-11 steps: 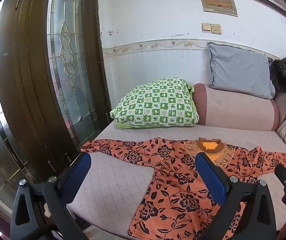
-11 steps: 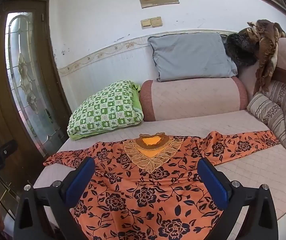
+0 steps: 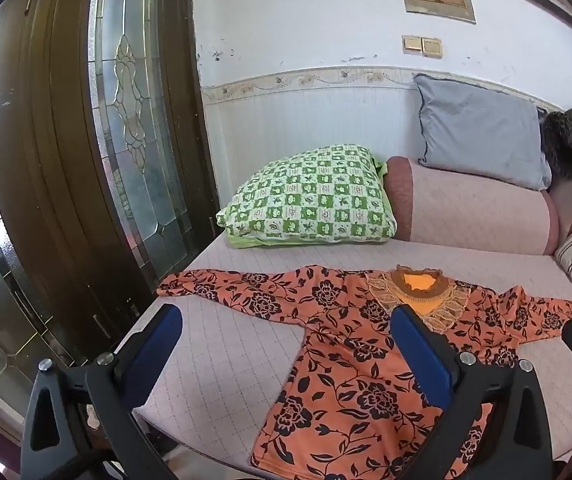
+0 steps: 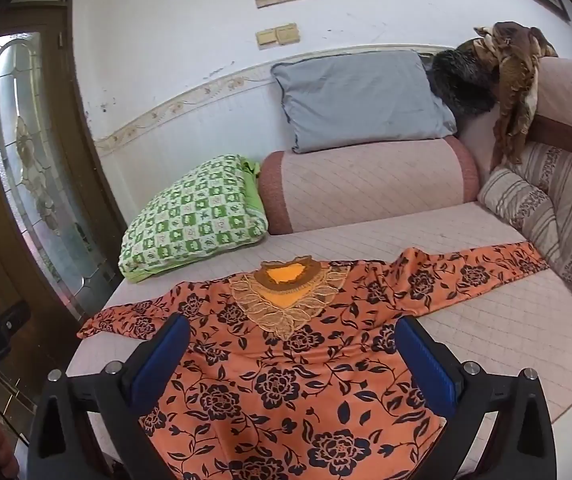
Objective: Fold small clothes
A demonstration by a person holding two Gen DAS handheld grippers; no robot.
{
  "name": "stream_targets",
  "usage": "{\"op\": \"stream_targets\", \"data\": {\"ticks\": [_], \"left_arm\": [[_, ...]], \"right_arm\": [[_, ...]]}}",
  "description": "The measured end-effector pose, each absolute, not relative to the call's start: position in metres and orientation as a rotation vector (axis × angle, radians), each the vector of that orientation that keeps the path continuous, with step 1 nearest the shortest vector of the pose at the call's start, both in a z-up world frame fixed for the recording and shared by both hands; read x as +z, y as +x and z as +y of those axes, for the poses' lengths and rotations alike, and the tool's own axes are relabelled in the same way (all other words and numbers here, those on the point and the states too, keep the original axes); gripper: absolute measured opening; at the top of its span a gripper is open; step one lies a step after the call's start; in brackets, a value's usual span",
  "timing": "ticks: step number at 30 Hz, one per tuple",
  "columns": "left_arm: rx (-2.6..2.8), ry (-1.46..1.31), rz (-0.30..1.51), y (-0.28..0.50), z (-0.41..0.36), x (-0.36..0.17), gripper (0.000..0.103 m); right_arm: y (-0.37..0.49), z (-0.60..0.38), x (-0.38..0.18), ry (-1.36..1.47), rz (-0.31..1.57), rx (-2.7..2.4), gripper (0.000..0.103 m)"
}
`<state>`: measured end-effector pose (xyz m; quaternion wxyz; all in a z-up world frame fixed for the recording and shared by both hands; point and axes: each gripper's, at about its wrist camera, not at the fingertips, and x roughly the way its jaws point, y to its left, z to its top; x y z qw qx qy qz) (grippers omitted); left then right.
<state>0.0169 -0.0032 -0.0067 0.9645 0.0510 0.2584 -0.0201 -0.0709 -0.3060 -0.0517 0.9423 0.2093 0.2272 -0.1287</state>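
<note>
An orange long-sleeved top with black flowers (image 3: 349, 364) lies flat, face up, on the pink quilted daybed (image 3: 226, 360), both sleeves spread out sideways. Its lace collar (image 4: 286, 292) points to the back. My left gripper (image 3: 286, 320) is open and empty, held above the top's left side and left sleeve. My right gripper (image 4: 291, 330) is open and empty, held above the top's chest (image 4: 286, 380). Neither gripper touches the cloth.
A green checked pillow (image 3: 309, 196) lies at the back left, a pink bolster (image 4: 365, 184) and a grey cushion (image 4: 357, 96) behind. A striped cushion (image 4: 545, 216) lines the right side. A wooden door with glass (image 3: 134, 120) stands left of the daybed.
Both grippers have tilted slightly; the top sits a little lower and closer in both views. The top has not moved.
</note>
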Motion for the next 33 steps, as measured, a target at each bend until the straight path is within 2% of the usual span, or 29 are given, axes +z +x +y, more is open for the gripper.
{"op": "stream_targets", "data": {"ticks": [9, 33], "left_arm": [[-0.053, 0.114, 0.528, 0.014, -0.018, -0.020, 0.103], [-0.081, 0.108, 0.578, 0.025, -0.020, -0.039, 0.103]], "right_arm": [[-0.060, -0.263, -0.057, 0.411, 0.503, -0.288, 0.103], [-0.047, -0.253, -0.070, 0.391, 0.568, -0.281, 0.103]]}}
